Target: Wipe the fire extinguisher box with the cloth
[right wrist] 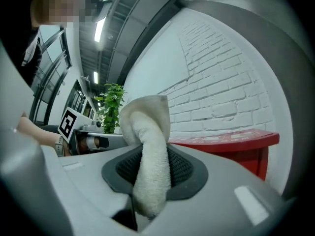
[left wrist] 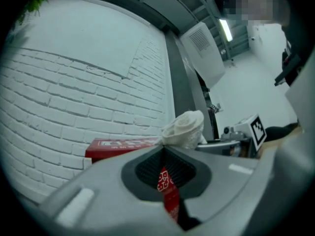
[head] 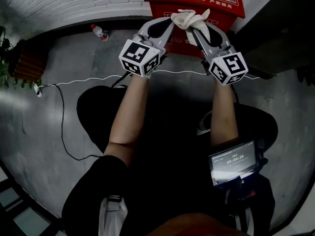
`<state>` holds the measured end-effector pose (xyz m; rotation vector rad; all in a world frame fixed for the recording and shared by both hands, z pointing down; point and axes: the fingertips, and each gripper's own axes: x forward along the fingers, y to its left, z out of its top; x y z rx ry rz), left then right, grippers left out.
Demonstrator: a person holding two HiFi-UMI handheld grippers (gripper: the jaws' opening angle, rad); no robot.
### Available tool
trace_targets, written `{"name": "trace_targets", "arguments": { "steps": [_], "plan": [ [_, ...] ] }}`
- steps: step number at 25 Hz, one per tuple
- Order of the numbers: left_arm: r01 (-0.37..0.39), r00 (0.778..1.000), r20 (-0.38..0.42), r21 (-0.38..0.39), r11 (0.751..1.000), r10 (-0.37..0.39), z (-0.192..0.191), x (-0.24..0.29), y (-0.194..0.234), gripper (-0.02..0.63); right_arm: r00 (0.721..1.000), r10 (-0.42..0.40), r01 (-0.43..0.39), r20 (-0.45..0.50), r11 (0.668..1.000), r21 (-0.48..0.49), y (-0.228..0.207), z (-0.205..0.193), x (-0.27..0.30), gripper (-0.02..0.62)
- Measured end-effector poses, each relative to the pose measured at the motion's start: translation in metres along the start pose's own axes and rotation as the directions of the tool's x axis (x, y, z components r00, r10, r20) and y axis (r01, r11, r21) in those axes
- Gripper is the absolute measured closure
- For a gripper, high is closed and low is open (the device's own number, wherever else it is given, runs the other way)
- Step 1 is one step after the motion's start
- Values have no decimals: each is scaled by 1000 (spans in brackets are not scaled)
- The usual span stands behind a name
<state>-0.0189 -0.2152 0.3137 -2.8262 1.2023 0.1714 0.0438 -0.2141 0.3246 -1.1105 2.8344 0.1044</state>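
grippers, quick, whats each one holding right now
left gripper: fingers closed, their tips pinching one end of the cloth.
right gripper: fingers closed on the cloth, which runs down between them.

a white cloth (right wrist: 150,156) is pinched upright between the closed jaws of the right gripper (right wrist: 152,181), with the red fire extinguisher box (right wrist: 231,144) seen behind against a white brick wall (right wrist: 216,92).

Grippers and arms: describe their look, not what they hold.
Both the left gripper and right gripper are light grey, tapering jaws lined with black ribbed pads. Each carries a white cube printed with black square markers. The forearms are bare, no sleeves; clothing is black.
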Motion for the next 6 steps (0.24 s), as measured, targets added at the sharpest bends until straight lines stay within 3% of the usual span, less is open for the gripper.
{"name": "trace_targets", "arguments": {
  "steps": [6],
  "plan": [
    [5,1000,-8,-8,1000,-5,-4,2,-3,606,1000,-22,22,0,1000,19,-4,-1,1,491]
  ]
}}
